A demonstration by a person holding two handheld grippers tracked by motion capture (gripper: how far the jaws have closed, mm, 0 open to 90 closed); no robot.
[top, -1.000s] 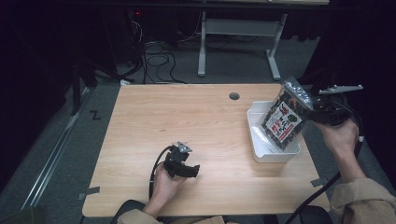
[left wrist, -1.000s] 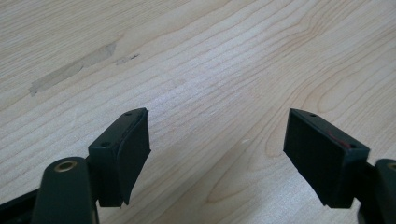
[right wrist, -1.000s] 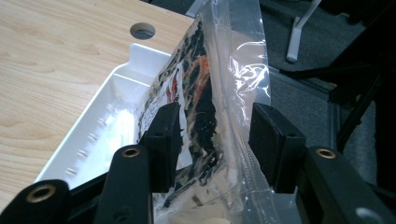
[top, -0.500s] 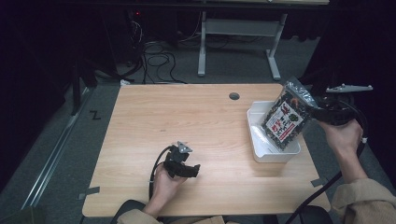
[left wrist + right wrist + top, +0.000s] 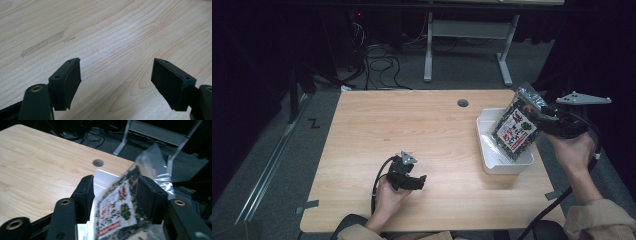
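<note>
Snack bag (image 5: pixel 518 131), lower end behind right tool (image 5: pixel 113 195)

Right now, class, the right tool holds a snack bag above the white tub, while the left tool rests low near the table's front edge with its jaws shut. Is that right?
One detail is wrong: the left tool is open, not shut. The left gripper view shows its two jaws wide apart with bare table between them. The rest stands: the right tool holds the snack bag above the white tub.
</note>
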